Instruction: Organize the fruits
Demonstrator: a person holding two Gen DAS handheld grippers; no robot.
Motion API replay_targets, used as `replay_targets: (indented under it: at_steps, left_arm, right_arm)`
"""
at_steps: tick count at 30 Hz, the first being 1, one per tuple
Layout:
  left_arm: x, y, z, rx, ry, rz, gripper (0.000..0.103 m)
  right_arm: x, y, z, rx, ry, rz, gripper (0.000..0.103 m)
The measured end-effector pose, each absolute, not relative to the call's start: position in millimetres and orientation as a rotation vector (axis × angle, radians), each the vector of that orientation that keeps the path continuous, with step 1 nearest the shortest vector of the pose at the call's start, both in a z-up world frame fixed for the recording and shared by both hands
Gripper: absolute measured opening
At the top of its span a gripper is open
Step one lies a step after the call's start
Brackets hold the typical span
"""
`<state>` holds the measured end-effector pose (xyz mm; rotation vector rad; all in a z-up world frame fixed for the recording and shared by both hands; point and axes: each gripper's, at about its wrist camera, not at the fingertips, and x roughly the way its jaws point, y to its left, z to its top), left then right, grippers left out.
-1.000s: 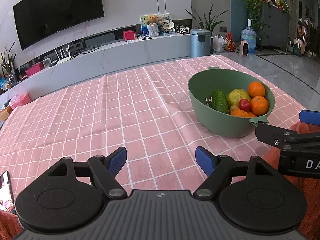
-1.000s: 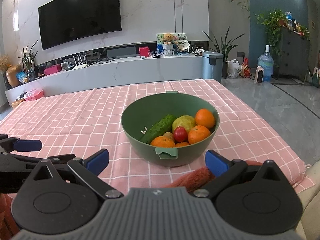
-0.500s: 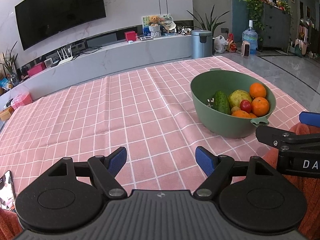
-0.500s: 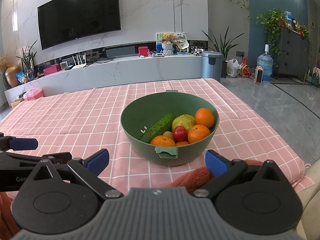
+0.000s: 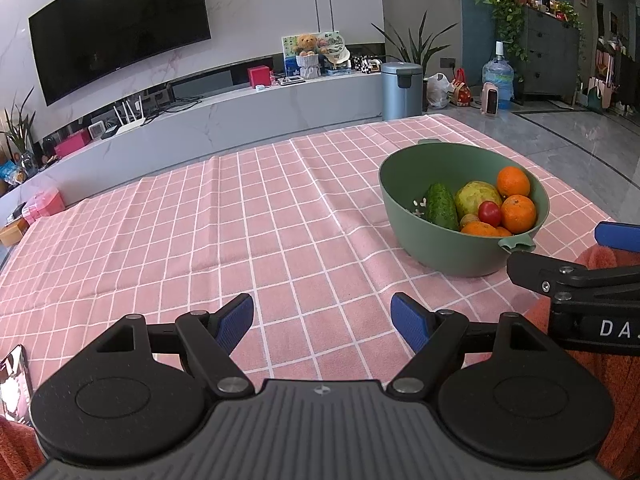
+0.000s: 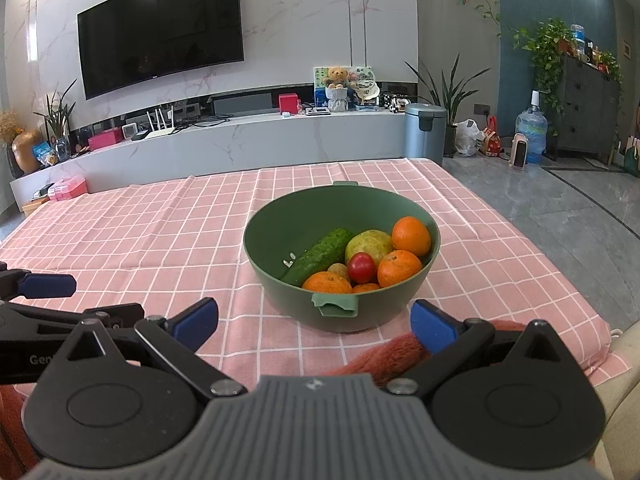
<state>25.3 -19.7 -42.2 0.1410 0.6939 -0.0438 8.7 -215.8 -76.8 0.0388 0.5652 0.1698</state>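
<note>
Right now all the fruit in view sits inside the green bowl (image 6: 341, 268) on the counter (image 5: 240, 220), which is covered by a pink checked cloth. In the right wrist view the bowl stands at twelve o'clock, just ahead of the right gripper (image 6: 314, 322). Its contents are a cucumber (image 6: 320, 255) leaning at nine o'clock, a pale green-yellow fruit (image 6: 369, 243) in the middle, a red tomato (image 6: 362, 267) in front of it, and oranges (image 6: 411, 236) from three round to six o'clock.

Both sets of jaws stand wide apart and hold nothing. The left gripper (image 5: 322, 318) points at bare cloth, with the bowl off at two o'clock.

Such a scene fits either a bowl about to be sorted out or one just filled, so I judge no particular move. Should a piece be lifted, the tomato and top oranges look easiest to reach from above. Round fruit could roll, so a centred grip across the widest part would serve. The cucumber wants a grip across its short axis.

Against the earlier frames, the bowl sits a little lower and nearer in both views, so both grippers seem to have crept forward slightly. The jaws' spread and the fruit's arrangement are unchanged.
</note>
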Motion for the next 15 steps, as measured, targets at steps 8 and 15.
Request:
replay_targets:
  at_steps: [8, 15]
  left_arm:
    - [24.1, -18.7, -40.3, 0.14, 0.688, -0.045, 0.092]
    - [23.4, -18.9, -39.8, 0.14, 0.688, -0.042, 0.092]
  right_arm:
    - [8.8, -215.7, -77.0, 0.039, 0.566, 0.17, 0.098]
    - [8.8, -215.7, -77.1, 0.038, 0.566, 0.169, 0.098]
